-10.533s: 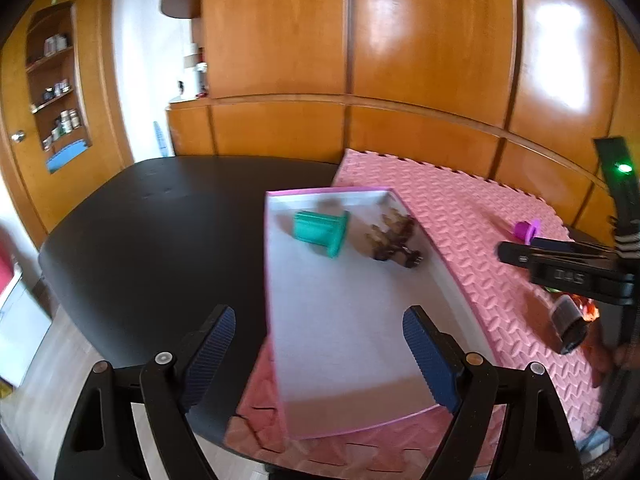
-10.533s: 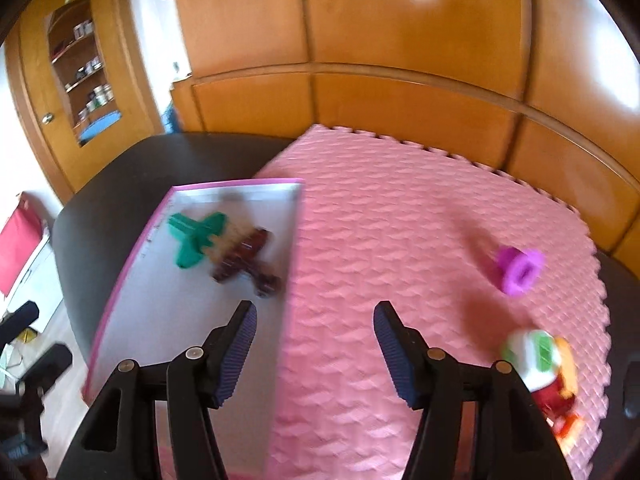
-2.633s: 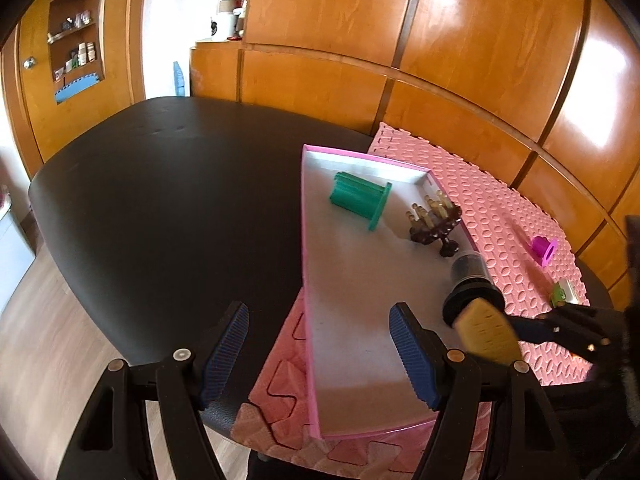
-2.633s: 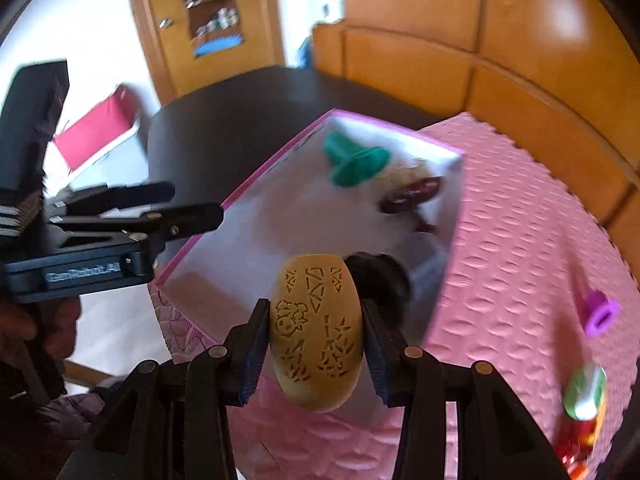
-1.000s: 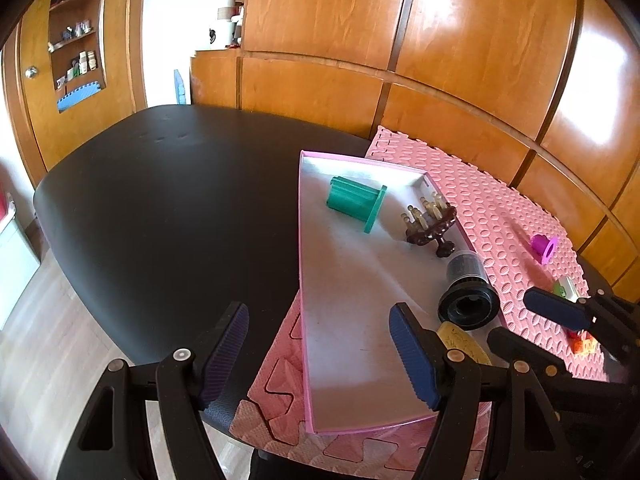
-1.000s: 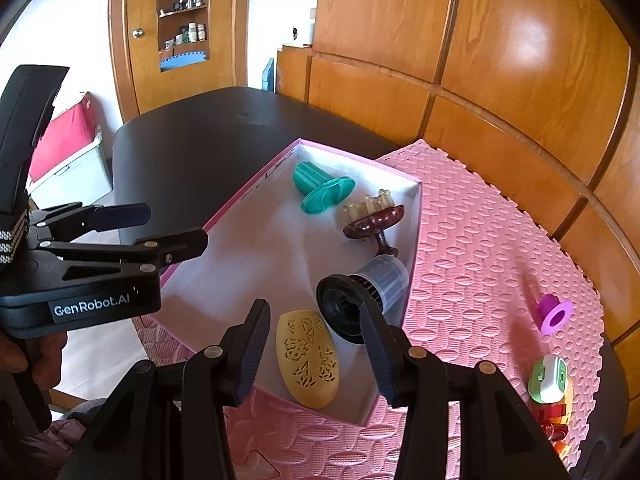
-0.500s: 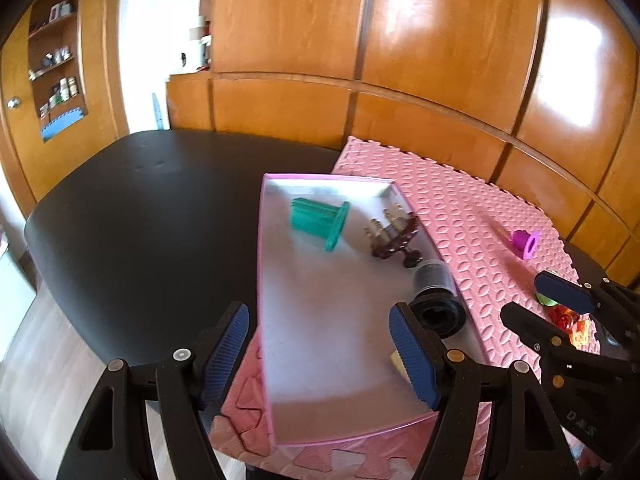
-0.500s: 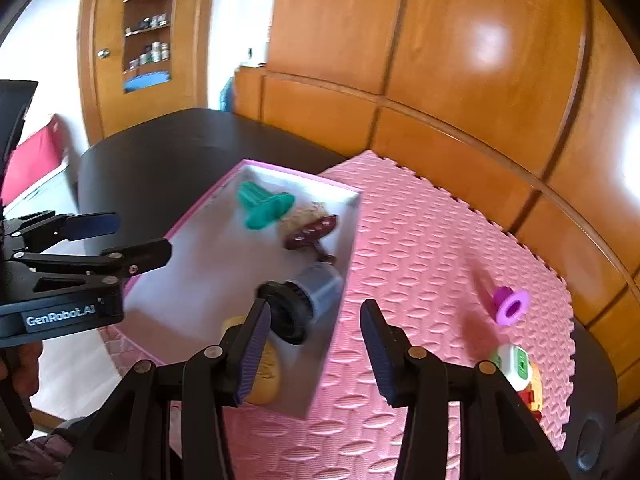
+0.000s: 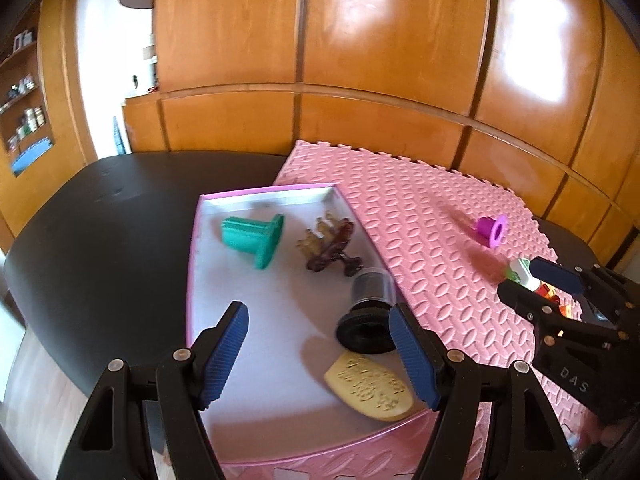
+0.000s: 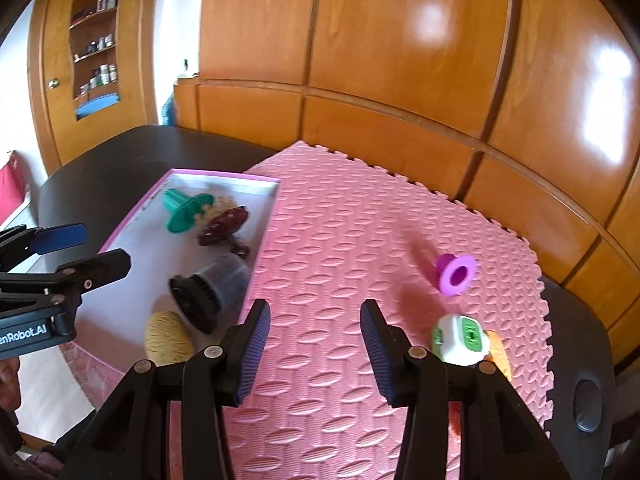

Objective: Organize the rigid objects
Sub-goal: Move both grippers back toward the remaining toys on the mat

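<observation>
The yellow brush (image 9: 368,385) is out of the right gripper (image 10: 314,350) and now lies in the tray (image 9: 191,280), beside the black cup (image 9: 366,312), green spool (image 9: 252,240) and brown comb (image 9: 328,244). The left gripper (image 9: 318,354) hangs open, empty; the right likewise, jaws apart. Left on the mat (image 10: 344,248): purple spool (image 10: 456,274), white toy (image 10: 460,338)

- Yellow embossed oval (image 9: 368,387): formerly clamped in right claw (image 10: 313,342), now lying in tray (image 9: 192,272).
- Right claw: jaws parted, empty; shifted from tray to above pink mat (image 10: 360,240).
</observation>
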A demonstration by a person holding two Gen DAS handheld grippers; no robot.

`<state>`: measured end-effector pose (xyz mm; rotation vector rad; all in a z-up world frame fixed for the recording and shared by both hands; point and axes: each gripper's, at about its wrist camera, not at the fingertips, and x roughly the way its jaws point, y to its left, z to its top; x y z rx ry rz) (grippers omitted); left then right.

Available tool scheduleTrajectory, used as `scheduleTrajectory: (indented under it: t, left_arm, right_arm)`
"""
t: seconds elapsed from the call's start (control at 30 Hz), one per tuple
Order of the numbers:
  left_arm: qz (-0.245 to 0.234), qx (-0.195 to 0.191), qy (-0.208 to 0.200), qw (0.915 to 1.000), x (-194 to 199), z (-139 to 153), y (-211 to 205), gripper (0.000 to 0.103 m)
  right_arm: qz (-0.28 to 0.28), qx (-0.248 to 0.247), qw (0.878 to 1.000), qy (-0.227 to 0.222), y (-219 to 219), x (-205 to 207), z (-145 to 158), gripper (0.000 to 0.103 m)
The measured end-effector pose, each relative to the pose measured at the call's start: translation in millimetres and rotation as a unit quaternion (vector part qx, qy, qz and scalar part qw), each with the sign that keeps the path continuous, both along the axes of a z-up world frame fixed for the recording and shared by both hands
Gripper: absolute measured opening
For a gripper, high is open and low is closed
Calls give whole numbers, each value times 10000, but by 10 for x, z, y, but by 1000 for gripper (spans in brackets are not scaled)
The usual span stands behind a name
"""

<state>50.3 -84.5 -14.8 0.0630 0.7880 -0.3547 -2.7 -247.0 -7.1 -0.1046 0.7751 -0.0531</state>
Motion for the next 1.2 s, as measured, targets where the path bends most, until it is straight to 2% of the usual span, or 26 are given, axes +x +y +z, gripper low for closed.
scheduleTrajectory:
  t: [0.47, 0.67, 0.8, 0.87, 0.9, 0.97, 1.07, 1.2]
  left_arm:
    - [-566, 220, 20, 9982, 9, -21, -569, 73]
    - [-827, 262, 150, 9961, 57, -58, -872, 73]
    - [-993, 222, 321, 9943, 124, -111, -1112, 73]
    - [-1066, 207, 444, 9931, 173, -148, -1257, 73]
    - [-1093, 216, 477, 9926, 184, -162, -1316, 72]
    - [-1174, 210, 557, 9913, 200, -188, -1454, 70]
    - [-1421, 164, 594, 9879, 186, -212, -1696, 70]
    - [-1821, 250, 624, 9810, 187, -289, -2070, 72]
  right_arm:
    - [-427, -179, 9989, 45, -537, -42, -58, 47]
    - [-915, -301, 9953, -24, -1102, -83, -56, 47]
    - [-1797, -2, 9837, -92, -1763, -151, -131, 47]
    - [-2265, 337, 9733, -171, -2067, -232, -189, 47]
    - [-2574, 646, 9640, -177, -2251, -277, -245, 47]
    - [-2908, 1046, 9510, -52, -2459, -318, -323, 47]
    - [-3202, 1408, 9368, -27, -2642, -366, -358, 47]
    - [-3263, 1724, 9294, -95, -2698, -418, -348, 47]
